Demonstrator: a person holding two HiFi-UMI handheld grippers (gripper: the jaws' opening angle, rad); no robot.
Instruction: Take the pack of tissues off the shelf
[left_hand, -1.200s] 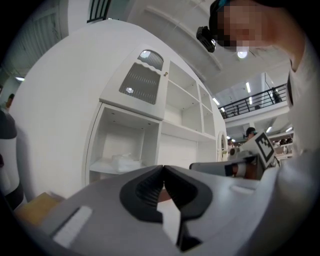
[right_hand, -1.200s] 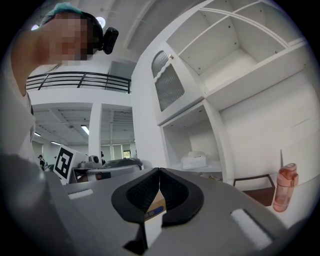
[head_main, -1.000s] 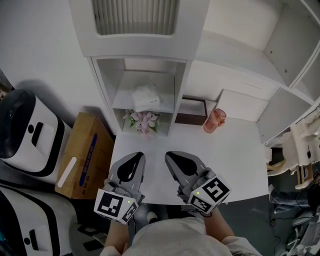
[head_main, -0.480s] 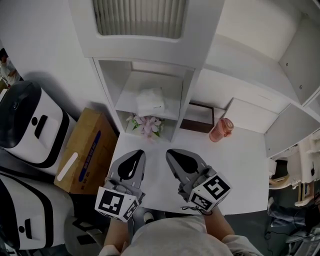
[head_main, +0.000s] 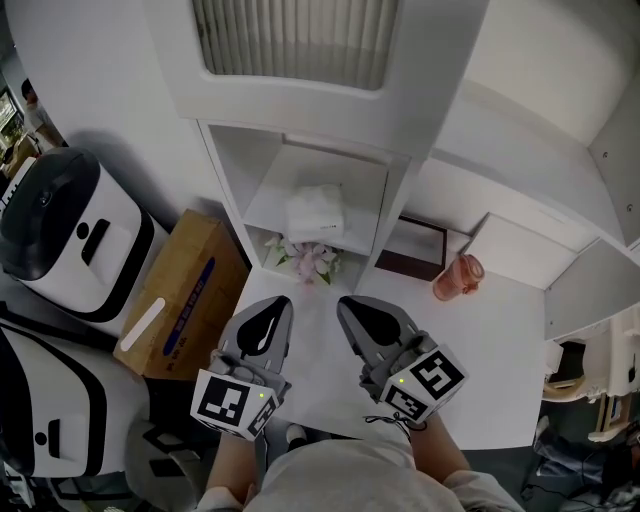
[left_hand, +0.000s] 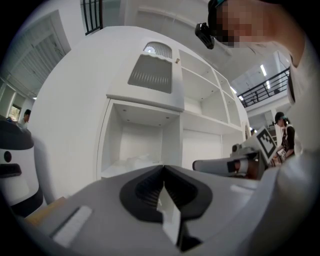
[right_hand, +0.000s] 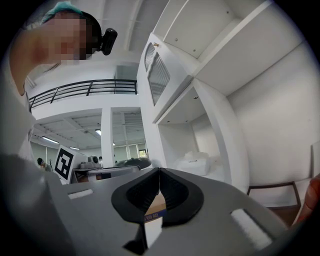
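Observation:
A white pack of tissues (head_main: 316, 213) lies on the shelf board of the open cubby (head_main: 262, 196), above a bunch of pink flowers (head_main: 312, 261). It also shows in the right gripper view as a white pack of tissues (right_hand: 195, 163) in the cubby, and only as a pale lump (left_hand: 135, 160) in the left gripper view. My left gripper (head_main: 271, 305) and right gripper (head_main: 349, 306) are side by side over the white table, short of the shelf, both level and pointing at it. Both have their jaws shut with nothing between them.
A white table (head_main: 480, 350) lies under the grippers. A pink bottle (head_main: 458, 277) and a dark framed panel (head_main: 414, 247) stand at the back right. A cardboard box (head_main: 184, 295) and white-and-black machines (head_main: 70, 225) sit to the left of the table.
The shelf, flowers and bottle have slid lower and to the right in the head view, with the shelf looking nearer. Both grippers stay shut and side by side.

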